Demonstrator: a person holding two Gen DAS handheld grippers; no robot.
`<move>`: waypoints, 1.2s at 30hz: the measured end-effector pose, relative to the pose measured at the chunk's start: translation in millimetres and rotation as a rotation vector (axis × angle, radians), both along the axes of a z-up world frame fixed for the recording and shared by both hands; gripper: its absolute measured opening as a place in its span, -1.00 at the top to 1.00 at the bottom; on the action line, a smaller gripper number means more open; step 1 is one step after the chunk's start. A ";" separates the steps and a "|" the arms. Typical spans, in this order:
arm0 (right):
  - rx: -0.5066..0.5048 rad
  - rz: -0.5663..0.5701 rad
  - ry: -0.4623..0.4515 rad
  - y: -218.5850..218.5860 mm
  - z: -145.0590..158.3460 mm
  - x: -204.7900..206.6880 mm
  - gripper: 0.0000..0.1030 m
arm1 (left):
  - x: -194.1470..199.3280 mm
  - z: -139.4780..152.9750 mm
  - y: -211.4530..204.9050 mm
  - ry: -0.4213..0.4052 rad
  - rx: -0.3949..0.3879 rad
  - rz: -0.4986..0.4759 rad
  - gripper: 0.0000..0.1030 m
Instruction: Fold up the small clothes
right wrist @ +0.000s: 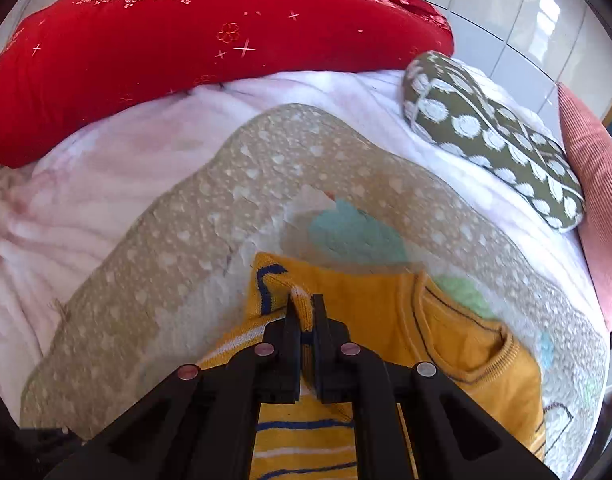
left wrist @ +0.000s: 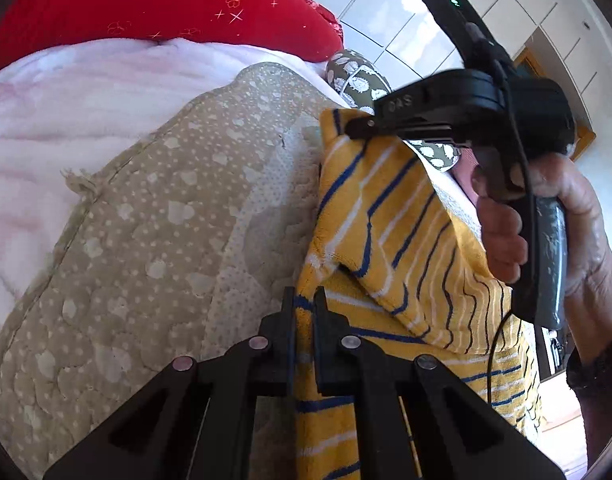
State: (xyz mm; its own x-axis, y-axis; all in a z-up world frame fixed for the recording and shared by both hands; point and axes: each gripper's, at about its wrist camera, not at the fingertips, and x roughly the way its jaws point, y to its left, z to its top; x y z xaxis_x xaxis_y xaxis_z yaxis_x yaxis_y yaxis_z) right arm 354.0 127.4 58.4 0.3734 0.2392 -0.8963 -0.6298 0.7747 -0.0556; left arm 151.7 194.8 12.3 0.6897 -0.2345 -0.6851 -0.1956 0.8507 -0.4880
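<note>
A small yellow sweater (left wrist: 389,236) with blue and white stripes hangs lifted above a beige quilted mat (left wrist: 146,216). My left gripper (left wrist: 304,300) is shut on a lower edge of the sweater. My right gripper (left wrist: 353,128), held by a hand, shows at the upper right of the left wrist view and is shut on the sweater's upper edge. In the right wrist view my right gripper (right wrist: 304,304) pinches a fold of the sweater (right wrist: 385,304), whose neckline lies to the right on the mat (right wrist: 266,168).
A red pillow (right wrist: 194,40) lies at the back on a pale pink blanket (right wrist: 86,184). An olive cushion with white leaf print (right wrist: 493,136) and a pink ribbed cushion (right wrist: 593,192) lie at the right. A white tiled wall (left wrist: 405,8) is behind.
</note>
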 end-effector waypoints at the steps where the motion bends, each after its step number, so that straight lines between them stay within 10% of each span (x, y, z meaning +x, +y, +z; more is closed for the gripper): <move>1: -0.006 0.015 0.005 11.6 -7.3 1.5 0.91 | 0.0 -3.0 0.7 0.013 -0.004 0.005 0.88; 8: 0.078 -0.007 0.004 -0.1 4.2 -1.8 0.60 | -10.3 -11.4 20.2 0.034 -0.101 0.051 0.87; 10: 0.119 -0.064 -0.057 -37.6 31.4 -9.7 0.28 | -13.8 -11.7 25.7 0.032 -0.127 0.069 0.87; 14: 0.146 -0.203 -0.077 -135.9 60.7 -32.3 0.24 | -19.1 -14.6 34.2 0.047 -0.151 0.107 0.86; 21: 0.243 -0.439 0.114 -295.2 13.1 -80.4 0.24 | -25.1 -7.9 31.4 0.037 -0.098 0.134 0.63; 25: 0.216 -0.644 0.026 -370.4 4.9 -111.5 0.24 | -60.9 9.3 13.5 0.033 -0.101 0.130 0.22; 36: 0.465 -0.484 0.115 -432.0 -2.5 -301.9 0.23 | -185.2 10.3 -66.8 0.172 -0.003 -0.012 0.02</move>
